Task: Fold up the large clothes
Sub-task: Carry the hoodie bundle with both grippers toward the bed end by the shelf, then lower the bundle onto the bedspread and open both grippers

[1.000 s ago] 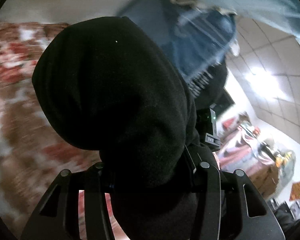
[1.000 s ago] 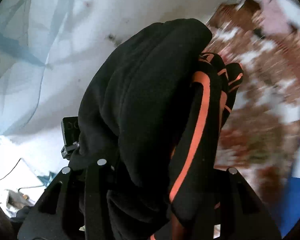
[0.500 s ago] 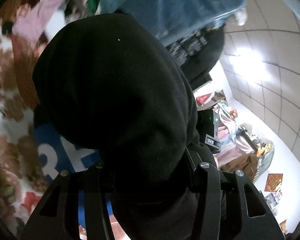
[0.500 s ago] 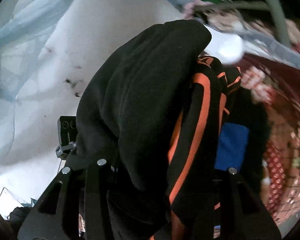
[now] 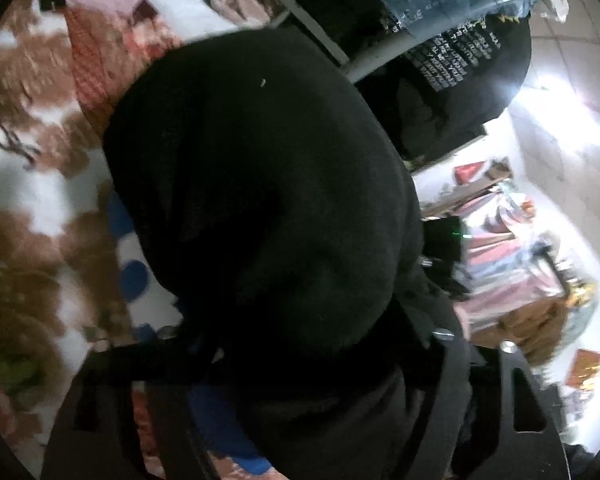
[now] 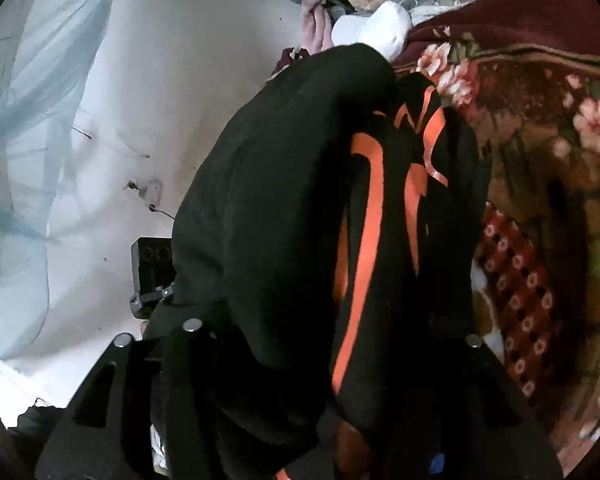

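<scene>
A large black garment (image 5: 260,208) bulges out of my left gripper (image 5: 300,360) and fills the middle of the left wrist view. The left gripper is shut on it; its fingertips are hidden by the cloth. In the right wrist view the same black garment (image 6: 268,208), with orange stripes (image 6: 364,240), is bunched in my right gripper (image 6: 300,360), which is shut on it. Both grippers hold the cloth up above a flowered blanket (image 6: 540,184).
A brown, white and red patterned blanket (image 5: 32,216) with blue fabric (image 5: 134,276) on it lies left. Dark clothes (image 5: 460,64) hang at top right. A white wall (image 6: 172,80) and pale netting (image 6: 16,152) stand left; a pile of clothes (image 6: 372,20) lies beyond.
Both grippers have swung with the garment: the views now face down toward the blanket and clothes pile instead of the wall and ceiling. The grips are unchanged.
</scene>
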Motion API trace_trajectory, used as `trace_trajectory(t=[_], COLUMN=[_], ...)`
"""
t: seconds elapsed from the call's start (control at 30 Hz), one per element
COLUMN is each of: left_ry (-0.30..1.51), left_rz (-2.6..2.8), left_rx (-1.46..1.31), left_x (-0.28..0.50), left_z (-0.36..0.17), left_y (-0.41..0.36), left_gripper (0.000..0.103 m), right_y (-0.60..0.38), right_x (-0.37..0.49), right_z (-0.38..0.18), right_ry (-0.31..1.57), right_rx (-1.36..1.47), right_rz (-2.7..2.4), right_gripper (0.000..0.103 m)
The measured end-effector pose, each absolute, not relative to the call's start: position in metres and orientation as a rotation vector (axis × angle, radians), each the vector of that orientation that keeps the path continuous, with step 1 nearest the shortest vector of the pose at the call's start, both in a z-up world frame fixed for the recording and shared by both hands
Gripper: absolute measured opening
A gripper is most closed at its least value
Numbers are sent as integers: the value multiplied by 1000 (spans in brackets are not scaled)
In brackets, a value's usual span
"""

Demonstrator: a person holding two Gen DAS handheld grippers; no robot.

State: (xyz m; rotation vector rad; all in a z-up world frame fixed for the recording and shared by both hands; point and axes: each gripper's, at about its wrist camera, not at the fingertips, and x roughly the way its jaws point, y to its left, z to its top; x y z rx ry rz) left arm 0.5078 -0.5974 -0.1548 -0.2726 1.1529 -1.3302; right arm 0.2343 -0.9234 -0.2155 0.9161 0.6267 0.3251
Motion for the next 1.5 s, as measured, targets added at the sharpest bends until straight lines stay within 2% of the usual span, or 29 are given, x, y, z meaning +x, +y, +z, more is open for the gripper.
trace_trajectory(t=[0.07, 0.1, 0.2, 0.3, 0.4, 0.5, 0.6, 0.8, 0.93, 1.1, 1.5], left_ry=[1146, 1134, 1091, 976, 871, 760, 691, 682, 755, 749, 607], left_rz=[-1299, -1274, -1214, -1122, -1080, -1106, -1078, -1034, -1031, -1011, -942], left_rx=[-244, -219, -123, 10, 46, 66, 177, 344, 315, 286, 236], left_x=[511, 510, 506, 498, 489, 465, 435, 410, 415, 393, 325], left_z=[-149, -142, -122, -97, -69, -44, -44, -92, -109, -93, -31], left_y=[-597, -591, -572, -553, -547, -551, -576, -614, -615, -601, -545], left_gripper=[82, 83, 85, 90, 90, 90, 91, 92, 97, 97, 98], right_y=[-930, -932, -934, -920, -884, -842, -809, -800, -815, -797, -731], right_x=[225, 220, 201, 187, 201, 228, 258, 263, 251, 225, 155], right_z=[-209, -201, -173, -120, -77, -61, -81, -155, -174, -154, -95], right_ry=[642, 643, 627, 562, 551, 615, 678, 770, 758, 682, 540], right_rx=[901, 889, 825, 705, 568, 389, 237, 97, 178, 189, 163], right_rz=[278, 252, 176, 68, -35, -172, -281, -360, -350, -390, -334], right_gripper=[78, 92, 98, 98, 98, 98, 98, 98, 98, 98, 98])
